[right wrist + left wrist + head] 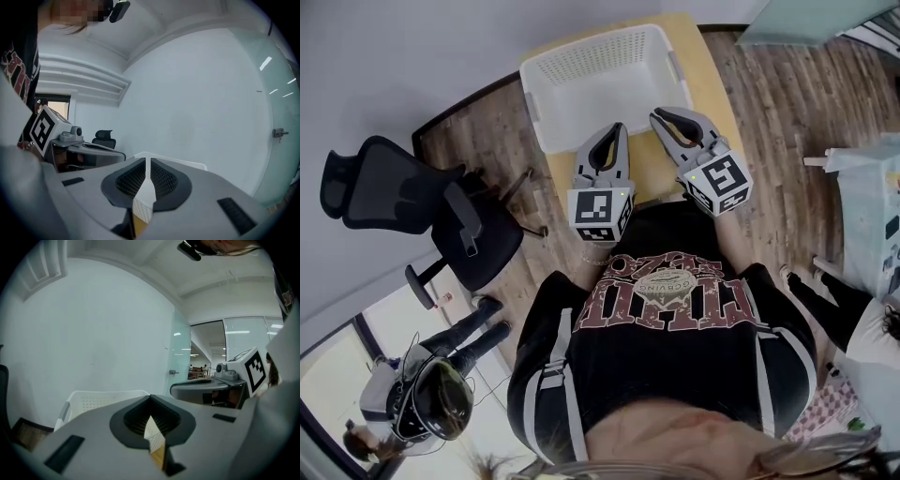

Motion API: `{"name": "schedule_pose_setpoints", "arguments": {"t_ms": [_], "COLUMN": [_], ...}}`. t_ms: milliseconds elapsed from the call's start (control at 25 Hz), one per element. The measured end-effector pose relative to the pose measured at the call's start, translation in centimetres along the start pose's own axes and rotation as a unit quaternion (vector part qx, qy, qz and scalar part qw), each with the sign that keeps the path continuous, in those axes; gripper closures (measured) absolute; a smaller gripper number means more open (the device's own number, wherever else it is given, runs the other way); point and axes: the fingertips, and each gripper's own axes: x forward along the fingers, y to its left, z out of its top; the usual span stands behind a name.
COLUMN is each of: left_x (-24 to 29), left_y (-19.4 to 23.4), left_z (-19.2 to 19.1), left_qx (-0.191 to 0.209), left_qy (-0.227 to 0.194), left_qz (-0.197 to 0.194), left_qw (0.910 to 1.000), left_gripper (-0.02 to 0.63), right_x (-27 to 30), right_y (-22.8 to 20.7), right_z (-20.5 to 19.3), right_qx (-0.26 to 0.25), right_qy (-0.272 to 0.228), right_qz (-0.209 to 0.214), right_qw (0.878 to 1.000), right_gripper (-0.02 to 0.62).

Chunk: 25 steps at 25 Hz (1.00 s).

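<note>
left gripper (616,131) clenched, empty | right gripper (662,115) clenched, empty | basket (581,45) on table (705,70), just ahead of both tips

The lettering on the black shirt (675,300) is too distorted to read.

I count one white perforated plastic basket (598,82), one light wooden table (705,80), one black mesh office chair (389,187).
</note>
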Motion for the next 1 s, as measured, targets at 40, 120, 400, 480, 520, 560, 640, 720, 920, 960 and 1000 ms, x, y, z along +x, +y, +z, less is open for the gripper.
{"name": "schedule_pose_setpoints", "arguments": {"t_ms": [40,120,400,480,520,560,640,720,920,960,1000], "left_x": [-0.1,-0.2,-0.9,-1.1,-1.1,-1.2,-1.3,-1.4,-1.8,-1.8,-1.8], "left_y": [0.1,0.3,0.5,0.5,0.5,0.5,0.6,0.7,1.0,1.0,1.0], "left_z": [0.0,0.0,0.3,0.4,0.4,0.4,0.5,0.5,0.6,0.6,0.7], "left_qx": [0.000,-0.001,0.000,0.000,0.000,0.001,0.000,0.000,0.000,-0.001,-0.001], "left_qy": [-0.001,-0.002,-0.008,-0.008,-0.009,-0.010,-0.011,-0.012,-0.014,-0.015,-0.015], "left_qz": [0.002,0.005,0.011,0.013,0.014,0.015,0.017,0.019,0.025,0.026,0.028], "left_qw": [1.0000,1.0000,0.9999,0.9999,0.9999,0.9998,0.9998,0.9997,0.9996,0.9995,0.9995], "left_gripper": [0.560,0.560,0.560,0.560,0.560,0.560,0.560,0.560,0.560,0.560,0.560], "right_x": [0.2,0.5,1.3,1.6,1.7,1.8,2.1,2.4,2.9,3.0,3.1], "right_y": [0.1,0.4,1.4,1.6,1.7,1.8,2.0,2.3,2.8,2.9,2.9], "right_z": [0.1,0.2,0.8,1.0,1.0,1.0,1.0,1.0,1.2,1.3,1.3], "right_qx": [-0.001,-0.001,-0.008,-0.009,-0.010,-0.010,-0.009,-0.010,-0.009,-0.008,-0.007], "right_qy": [0.000,0.000,-0.003,-0.003,-0.002,0.000,0.002,0.004,0.002,0.001,0.000], "right_qz": [0.002,0.007,0.022,0.025,0.026,0.027,0.030,0.035,0.041,0.042,0.042], "right_qw": [1.000,1.000,1.000,1.000,1.000,1.000,0.999,0.999,0.999,0.999,0.999], "right_gripper": [0.549,0.552,0.561,0.565,0.568,0.568,0.572,0.574,0.577,0.578,0.578]}}
